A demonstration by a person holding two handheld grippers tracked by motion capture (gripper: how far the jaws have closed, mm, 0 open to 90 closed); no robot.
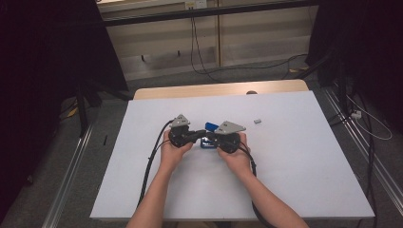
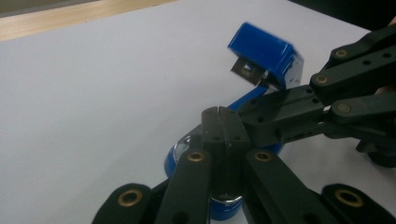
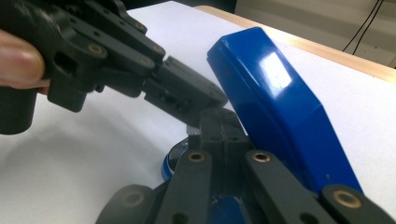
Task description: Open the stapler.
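Two tools: both work on one blue stapler (image 1: 207, 135) lying mid-bench between them, its lid swung up and open.
Bench (image 1: 294, 156): white top on a wooden frame, bare apart from the stapler and a small grey block (image 1: 257, 121) well apart to the right.
Stapler lid (image 3: 280, 102): glossy blue cover tilted up steeply in the right gripper view; in the left gripper view its open end shows a metal channel (image 2: 247, 70) underneath.
Stapler base (image 2: 180, 156): blue with a bright metal plate, flat on the bench under both tool tips.
Left tool (image 1: 196, 135): jaws pressed together with nothing gripped between them; the closed tip rests over the base near the hinge.
Right tool (image 1: 211, 137): jaws likewise brought together with nothing between them, tip meeting the left tool's tip at the hinge end, beside the raised lid.
Step in hand, as I judge it: steadying the base with one closed tip while the other works at the open lid or magazine.
Doing it well: press straight down on the base so it cannot skid on the smooth top; keep the second tip low at the hinge, push gently, and avoid levering against the lid.
Hands: both forearms come in from the near edge and converge; each hand wraps its tool from below, tools pointing inward at each other, grey plates uppermost.
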